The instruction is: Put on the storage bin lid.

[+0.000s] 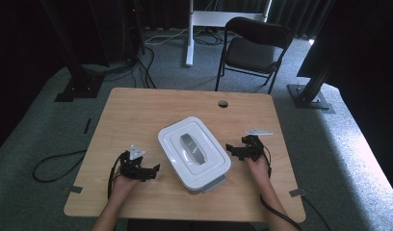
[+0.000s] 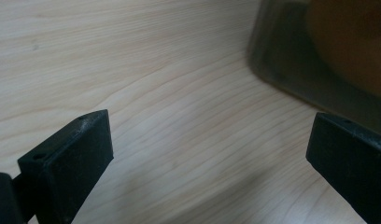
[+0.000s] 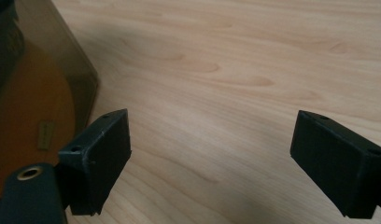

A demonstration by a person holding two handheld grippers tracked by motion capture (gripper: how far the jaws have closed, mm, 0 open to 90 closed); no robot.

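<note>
While both jaws of the left hand-held gripper [image 1: 153, 169] stand spread wide with nothing between them, the tool rests low over the light wooden surface [image 1: 137, 108], just to the left of the white rectangular plastic container with a grey handle set into its lid [image 1: 194, 152]. The right hand-held gripper [image 1: 231, 148] is likewise released, jaws apart and empty, just beside the container's right edge. Neither tool touches the container. The container lies near the middle of the surface, turned at an angle, its rounded corners and stepped lid intact, the lid seated in place, and a grey latch tab [image 1: 214, 185] showing at its near end. In the left gripper view its lower wall [image 2: 319, 70] reads as smoky, translucent brown; the right gripper view shows the same tinted wall [image 3: 39, 93]. A small pale flat piece [image 1: 258, 131] lies on the surface beyond the right hand-held gripper. A black folding chair [image 1: 255, 48] stands on the carpet behind.
</note>
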